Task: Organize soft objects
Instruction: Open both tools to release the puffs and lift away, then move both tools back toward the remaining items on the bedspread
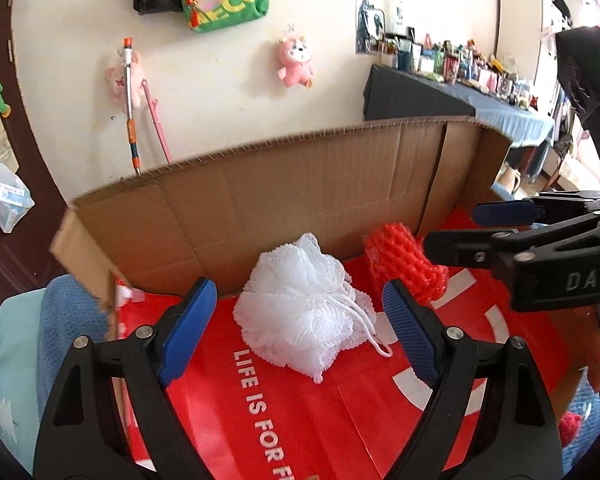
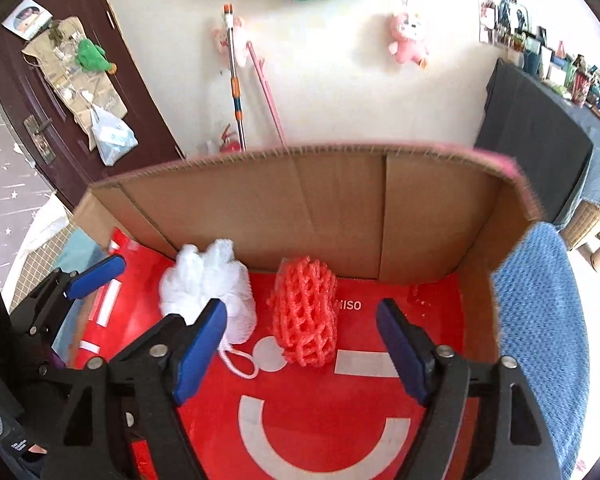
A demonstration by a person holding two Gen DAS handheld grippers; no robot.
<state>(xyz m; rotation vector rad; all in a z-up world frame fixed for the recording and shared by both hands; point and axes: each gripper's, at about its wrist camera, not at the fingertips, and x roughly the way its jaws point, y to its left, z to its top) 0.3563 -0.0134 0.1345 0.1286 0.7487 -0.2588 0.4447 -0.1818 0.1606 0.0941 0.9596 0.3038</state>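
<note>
A white mesh bath pouf [image 1: 304, 308] with a cord loop lies on the red bag [image 1: 300, 420] that lines the cardboard box [image 1: 300, 192]. My left gripper [image 1: 299, 286] hangs open over it, its blue pads clear of both sides. Beside the pouf rests a red foam net [image 1: 404, 264]. In the right wrist view that red net [image 2: 304, 316] sits between the open jaws of my right gripper [image 2: 302, 304], untouched, with the pouf [image 2: 208, 284] to its left. My right gripper [image 1: 452, 228] also reaches in from the right edge of the left wrist view.
The box's tall back wall [image 2: 300, 208] and right side wall [image 2: 484, 248] close in the space. A blue towel [image 2: 540, 320] lies outside the box on the right, and blue cloth [image 1: 72, 320] on the left. Plush toys and a mop hang on the wall behind.
</note>
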